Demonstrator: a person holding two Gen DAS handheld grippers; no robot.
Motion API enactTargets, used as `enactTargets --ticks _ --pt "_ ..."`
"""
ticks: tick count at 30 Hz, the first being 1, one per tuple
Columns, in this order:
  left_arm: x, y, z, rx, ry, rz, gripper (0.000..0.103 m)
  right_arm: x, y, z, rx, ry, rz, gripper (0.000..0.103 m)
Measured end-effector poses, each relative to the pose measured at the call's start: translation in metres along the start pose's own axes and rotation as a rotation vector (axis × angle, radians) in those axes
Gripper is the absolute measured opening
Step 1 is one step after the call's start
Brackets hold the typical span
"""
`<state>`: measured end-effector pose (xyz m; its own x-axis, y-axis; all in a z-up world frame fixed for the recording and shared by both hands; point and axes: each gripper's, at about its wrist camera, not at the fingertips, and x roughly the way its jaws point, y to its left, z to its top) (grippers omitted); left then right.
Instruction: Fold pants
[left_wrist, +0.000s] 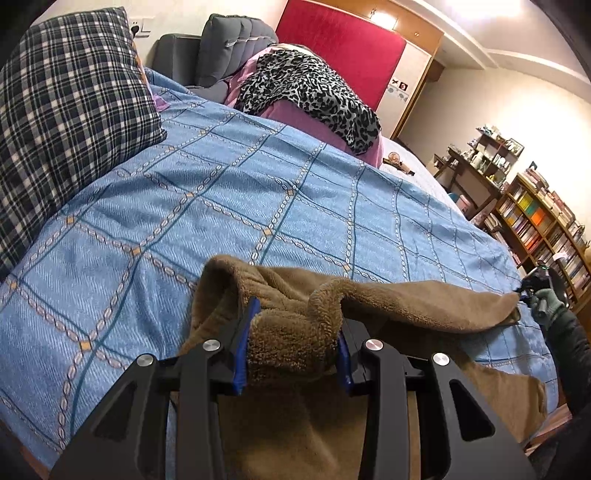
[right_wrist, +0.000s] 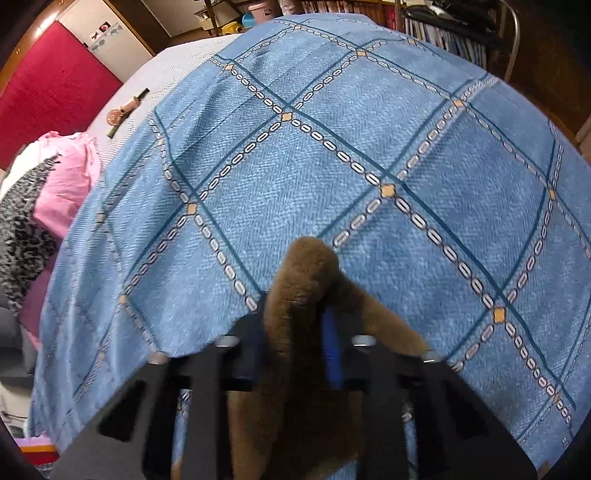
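The brown fleece pants (left_wrist: 406, 302) lie across the near part of a bed with a blue checked cover (left_wrist: 258, 192). My left gripper (left_wrist: 291, 347) is shut on a thick bunched end of the pants, which fills the gap between its blue pads. My right gripper (right_wrist: 295, 332) is shut on the other end of the pants (right_wrist: 303, 280), held just above the blue cover (right_wrist: 332, 147). The right gripper also shows in the left wrist view (left_wrist: 532, 286) at the far right, at the stretched corner of the fabric. The pants hang below both grippers, out of sight.
A dark plaid pillow (left_wrist: 66, 110) lies at the left. A leopard-print cloth (left_wrist: 306, 92) on pink bedding sits at the bed's head by a red headboard (left_wrist: 340, 44). Bookshelves (left_wrist: 535, 229) stand past the bed's right edge. A small object (right_wrist: 125, 109) lies on the white sheet.
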<state>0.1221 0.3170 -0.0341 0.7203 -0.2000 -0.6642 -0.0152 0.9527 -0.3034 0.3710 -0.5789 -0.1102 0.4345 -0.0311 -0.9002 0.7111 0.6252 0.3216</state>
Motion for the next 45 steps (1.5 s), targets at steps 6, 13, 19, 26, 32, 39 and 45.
enactTargets --ticks 6,13,19,26,32,39,45 --pt "0.000 -0.006 0.033 0.026 -0.038 -0.035 0.036 -0.055 -0.021 -0.005 -0.003 -0.045 0.070 0.010" --pt "-0.012 -0.005 0.058 0.010 -0.093 -0.088 0.036 -0.118 -0.068 -0.019 0.047 -0.075 0.149 0.010" --pt "-0.038 -0.003 0.049 0.000 -0.130 -0.129 0.036 -0.168 -0.118 -0.050 0.071 -0.104 0.199 0.010" --pt "-0.073 0.006 0.020 -0.010 -0.159 -0.149 0.036 -0.208 -0.171 -0.101 0.081 -0.125 0.236 0.010" --pt "-0.090 0.023 -0.014 -0.047 -0.156 -0.152 0.036 -0.225 -0.216 -0.156 0.116 -0.124 0.276 0.010" --pt "-0.100 0.038 -0.044 -0.067 -0.141 -0.148 0.036 -0.238 -0.264 -0.212 0.172 -0.131 0.320 0.010" --pt "-0.098 0.051 -0.059 -0.088 -0.124 -0.146 0.036 -0.245 -0.293 -0.250 0.180 -0.146 0.317 0.010"
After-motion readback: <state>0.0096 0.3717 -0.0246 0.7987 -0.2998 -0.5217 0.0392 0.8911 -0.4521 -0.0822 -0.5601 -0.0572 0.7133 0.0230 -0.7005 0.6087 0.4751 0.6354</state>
